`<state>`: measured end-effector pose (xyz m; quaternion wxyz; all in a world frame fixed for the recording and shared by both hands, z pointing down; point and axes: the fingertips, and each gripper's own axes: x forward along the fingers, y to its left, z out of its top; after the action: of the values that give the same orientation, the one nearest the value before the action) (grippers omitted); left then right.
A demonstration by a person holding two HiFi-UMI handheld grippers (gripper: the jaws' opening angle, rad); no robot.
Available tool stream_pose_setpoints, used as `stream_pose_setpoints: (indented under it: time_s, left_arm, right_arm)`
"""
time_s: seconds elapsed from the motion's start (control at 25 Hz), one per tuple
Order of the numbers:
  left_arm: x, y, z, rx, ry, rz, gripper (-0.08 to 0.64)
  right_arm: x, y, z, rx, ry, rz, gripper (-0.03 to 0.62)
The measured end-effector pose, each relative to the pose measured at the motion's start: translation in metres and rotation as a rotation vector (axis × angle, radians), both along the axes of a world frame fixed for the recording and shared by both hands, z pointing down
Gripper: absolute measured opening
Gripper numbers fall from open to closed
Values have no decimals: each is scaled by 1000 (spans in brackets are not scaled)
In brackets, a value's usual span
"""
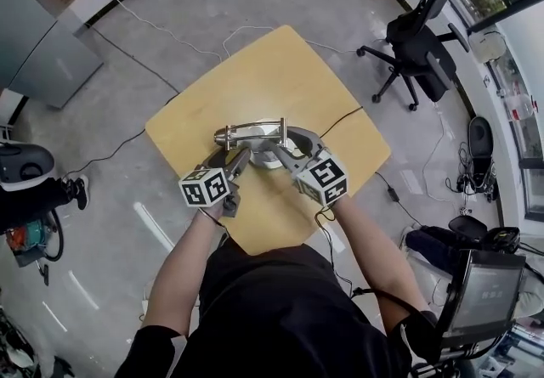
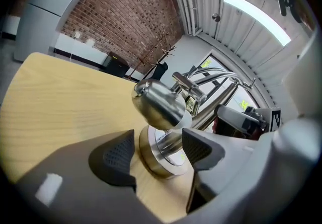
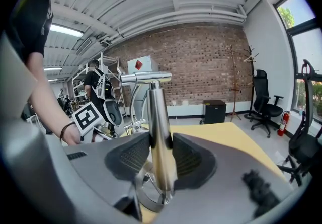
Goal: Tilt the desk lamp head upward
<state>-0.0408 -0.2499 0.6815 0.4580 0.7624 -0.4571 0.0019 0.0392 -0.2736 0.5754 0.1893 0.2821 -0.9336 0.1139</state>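
Observation:
A silver desk lamp stands mid-table on the yellow wooden table (image 1: 255, 70). Its dome-shaped head (image 1: 228, 137) hangs at the left end of a level arm, over the round base (image 1: 270, 157). My left gripper (image 1: 240, 160) sits low beside the base. In the left gripper view the jaws of the left gripper (image 2: 158, 150) stand wide, with the lamp base (image 2: 160, 160) between them untouched and the lamp head (image 2: 158, 102) just above and beyond. My right gripper (image 1: 287, 152) is shut on the lamp's upright pole (image 3: 157, 127), which sits squeezed between the pads of the right gripper (image 3: 155, 156).
The table is small, with its edges close on all sides. A black power cable (image 1: 340, 120) runs from the lamp off the right edge. Office chairs (image 1: 416, 49) stand at the right, a monitor (image 1: 484, 296) at the lower right, and a vacuum-like machine (image 1: 25, 172) at the left.

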Motion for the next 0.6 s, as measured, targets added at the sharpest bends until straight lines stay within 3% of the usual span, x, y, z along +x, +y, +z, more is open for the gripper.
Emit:
stream_pose_setpoints:
  time_s: [0.2,0.6]
  left_arm:
    - [8,-12,-8,26,44,-45,273]
    - [-11,-13,-27,71,-24,-59,262]
  right_arm:
    - [6,0,0,-6,2,3,138]
    - [9,1,1,-4,-1,2,138]
